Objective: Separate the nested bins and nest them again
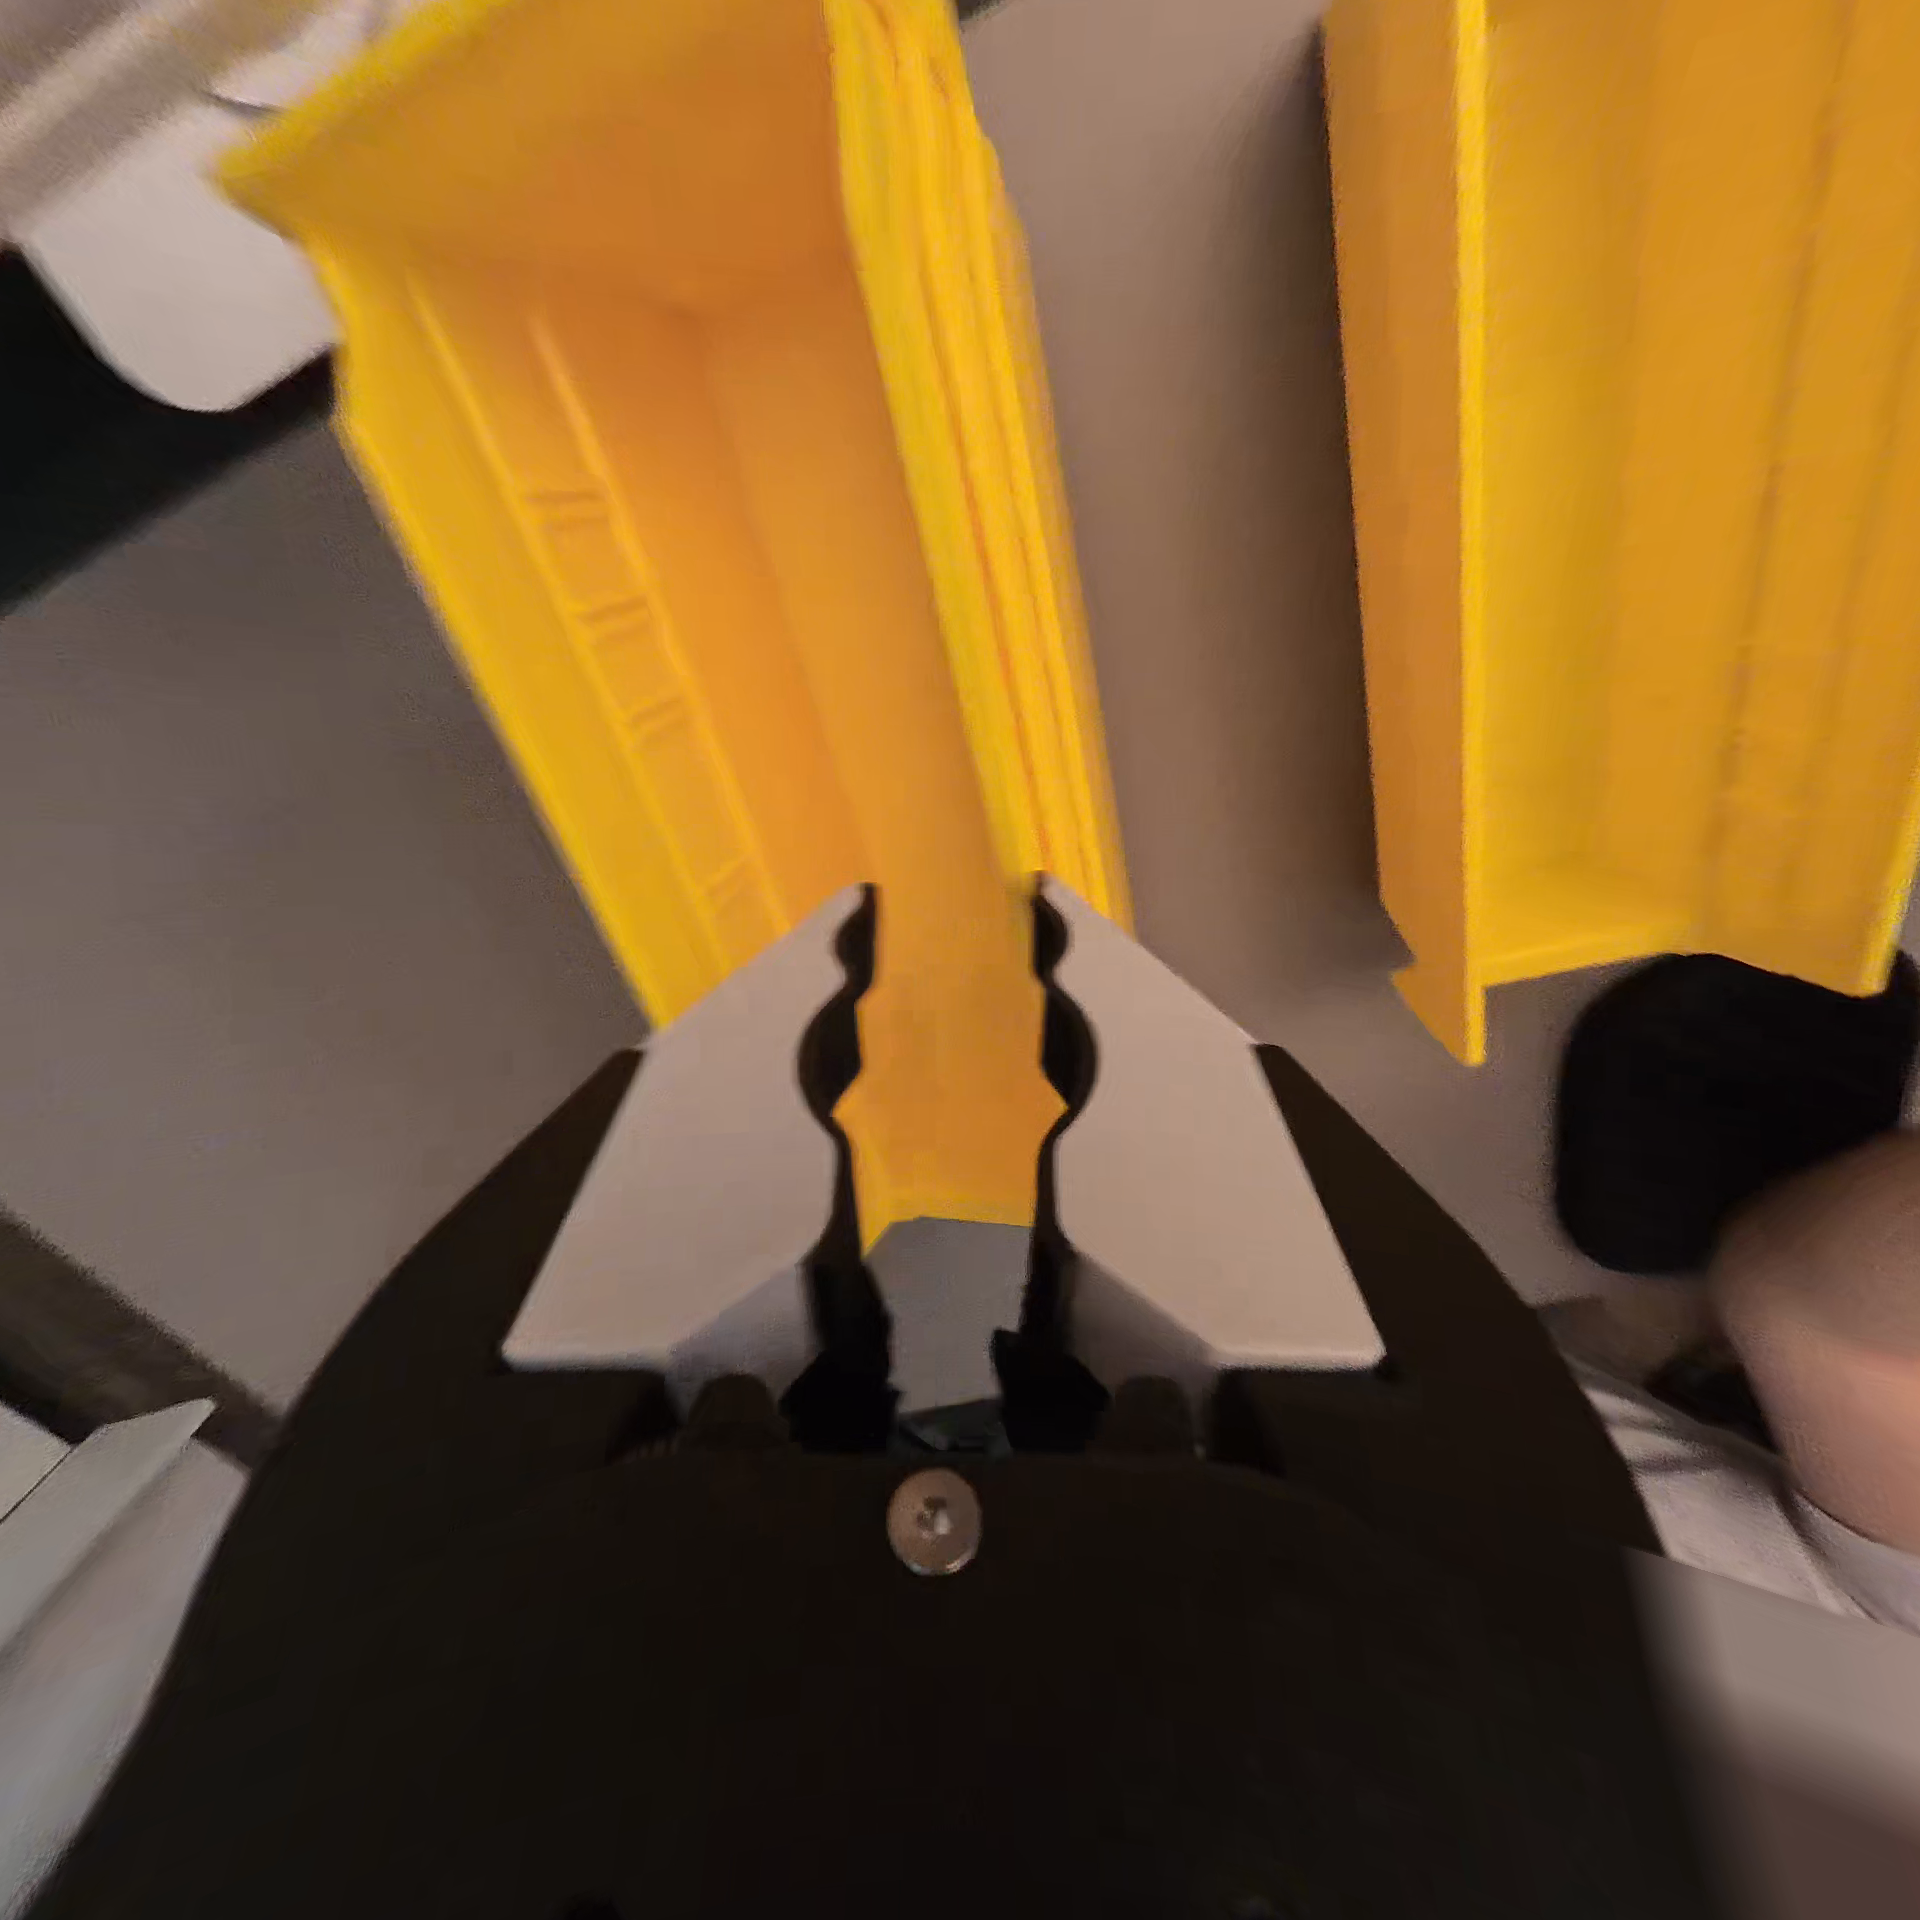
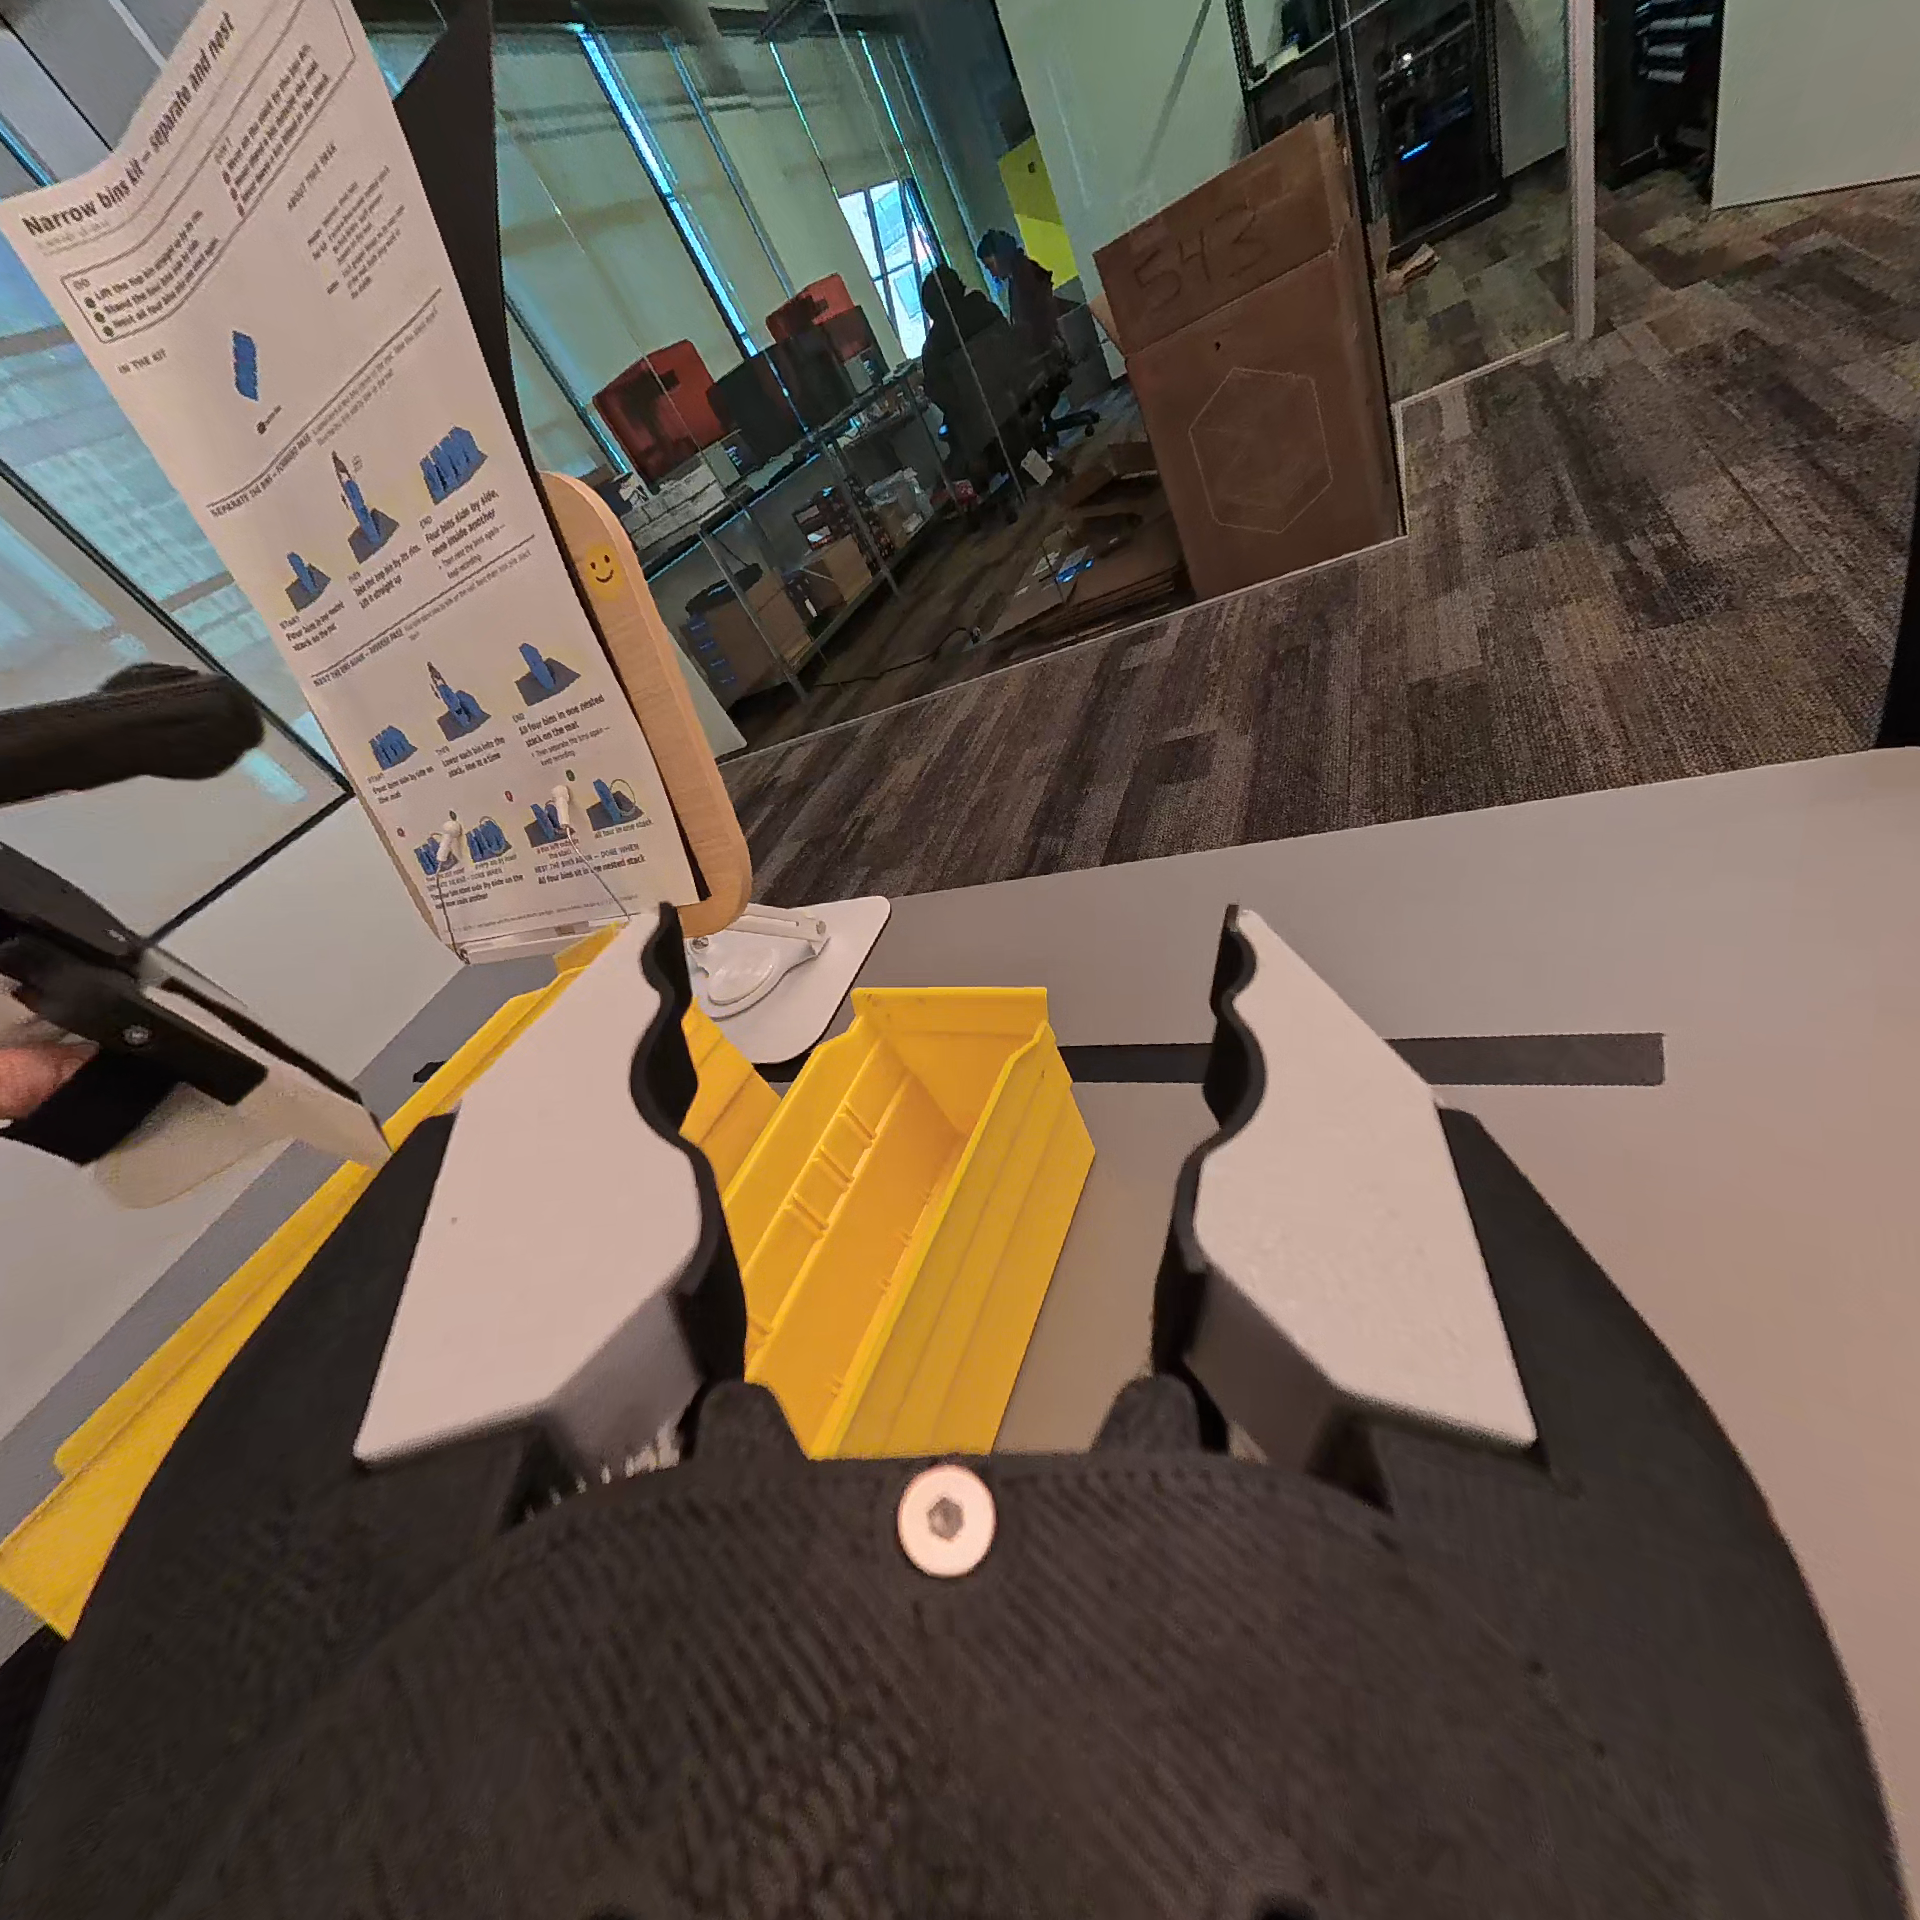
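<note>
The left gripper (image 1: 951, 904) looks down into a long yellow bin (image 1: 665, 499) on the grey table (image 1: 208, 831). Its fingers (image 1: 769, 997) stand narrow, with the bin's inner floor and near end showing between them; the picture is blurred, and whether the pads press on the bin's end wall cannot be told. This bin's right wall shows several stacked edges, so it seems to be a nest of bins. A second yellow bin (image 1: 1621, 520) lies apart to the right, with bare table between the two. The right gripper (image 2: 945, 935) hangs above the table (image 2: 1455, 935) with its fingers (image 2: 1320, 1122) spread wide and nothing in them. Below and between them a single yellow bin (image 2: 914, 1195) lies open side up, touched by neither pad. Further left, the long yellow bin (image 2: 239, 1330) runs under the left finger, with the left gripper over it. An instruction sheet (image 2: 312, 468) stands on a holder (image 2: 769, 977) at the table's far edge.
</note>
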`<state>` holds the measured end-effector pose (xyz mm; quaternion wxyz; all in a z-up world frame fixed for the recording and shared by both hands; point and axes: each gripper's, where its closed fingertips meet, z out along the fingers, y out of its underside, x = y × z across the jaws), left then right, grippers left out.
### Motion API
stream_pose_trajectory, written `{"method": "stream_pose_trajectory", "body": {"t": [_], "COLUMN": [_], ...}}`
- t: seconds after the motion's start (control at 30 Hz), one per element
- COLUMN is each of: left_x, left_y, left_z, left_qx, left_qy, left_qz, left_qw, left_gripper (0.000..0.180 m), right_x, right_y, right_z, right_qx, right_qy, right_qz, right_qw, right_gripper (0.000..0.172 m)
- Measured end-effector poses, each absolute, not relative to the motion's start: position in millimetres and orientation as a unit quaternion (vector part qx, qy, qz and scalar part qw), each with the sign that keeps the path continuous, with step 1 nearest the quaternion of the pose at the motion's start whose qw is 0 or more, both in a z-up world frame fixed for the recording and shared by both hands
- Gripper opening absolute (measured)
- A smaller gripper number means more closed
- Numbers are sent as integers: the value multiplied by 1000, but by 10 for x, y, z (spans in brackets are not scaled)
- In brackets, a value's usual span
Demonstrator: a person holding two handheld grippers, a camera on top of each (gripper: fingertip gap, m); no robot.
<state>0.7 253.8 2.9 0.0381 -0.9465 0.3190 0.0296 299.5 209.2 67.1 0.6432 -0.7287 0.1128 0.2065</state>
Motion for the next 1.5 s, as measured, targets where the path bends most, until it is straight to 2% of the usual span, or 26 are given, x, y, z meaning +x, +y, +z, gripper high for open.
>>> {"method": "stream_pose_trajectory", "body": {"t": [0.07,0.17,0.3,0.53,0.67,0.93,1.17,1.5], "left_x": [-83,-139,-90,117,57,53,67,58], "left_y": [2560,2491,2439,2374,2428,2428,2385,2369], "left_z": [43,-36,-157,-373,-498,-478,-541,-499], "left_qx": [-949,-957,-965,-954,-947,-946,-953,-950], "left_qy": [312,289,263,299,311,313,296,301], "left_qz": [44,27,4,30,75,69,42,50], "left_qw": [37,12,1,-21,-27,-35,-53,-70], "left_gripper": [71,124,148,144,133,125,133,117], "right_x": [3009,3009,2999,2931,2904,2840,2819,2762], "right_y": [2092,2094,2105,2169,2200,2223,2225,2250], "right_z": [666,659,647,508,442,448,435,410], "right_qx": [-728,-727,-729,-751,-758,-763,-765,-771], "right_qy": [115,117,119,114,113,103,101,93], "right_qz": [207,213,215,215,222,223,225,227], "right_qw": [644,642,639,614,602,599,595,588], "right_gripper": [101,101,101,101,101,101,100,99]}}
